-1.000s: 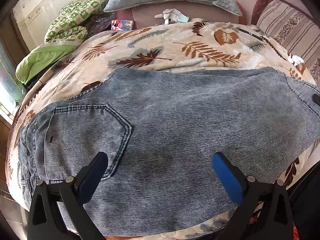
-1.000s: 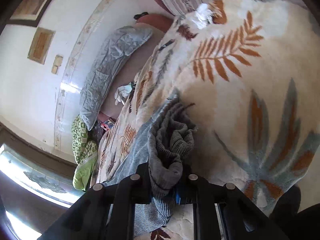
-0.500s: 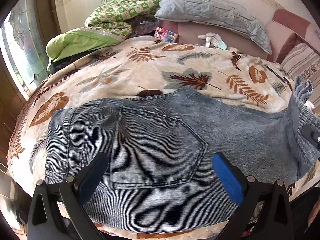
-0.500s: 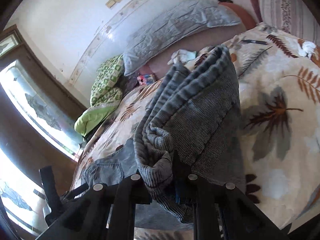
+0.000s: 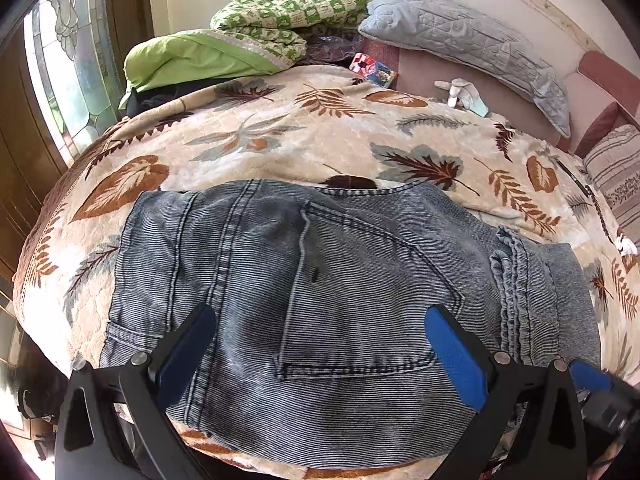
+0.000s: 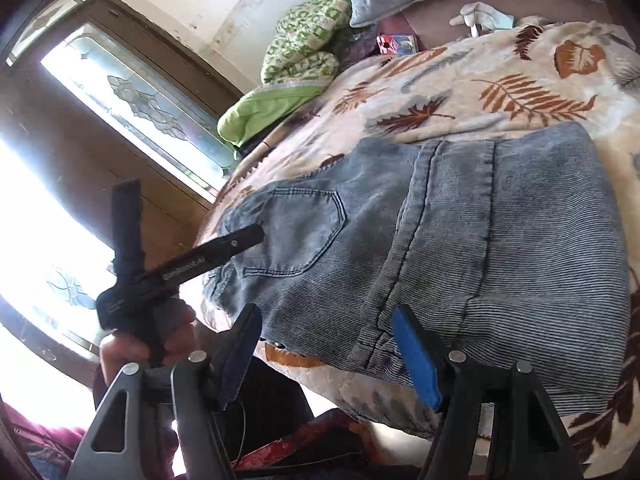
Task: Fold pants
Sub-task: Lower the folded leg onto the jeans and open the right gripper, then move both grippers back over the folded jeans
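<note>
Right wrist view: right gripper (image 6: 328, 344) opening, empty, over folded jeans (image 6: 460, 240); left gripper (image 5: 320, 352) gapes wide, its arm lettering perhaps too blurred to read.

One second ago the right gripper (image 6: 326, 354) held a bunch of the faded blue denim pants (image 5: 320, 300) between its closed jaws, lifted above the leaf-patterned beige blanket (image 5: 320, 136). Now its jaws are opening and nothing is between them. The leg end that it carried lies folded over the upper part of the pants, with its hem (image 6: 452, 152) beside the back pocket (image 6: 296, 232). The pants now make a shorter, doubled shape on the bed. The left gripper (image 5: 320, 352), its jaws wide apart as before, has shifted, and the back pocket now sits between its blue pads (image 5: 456, 360) in its view.
</note>
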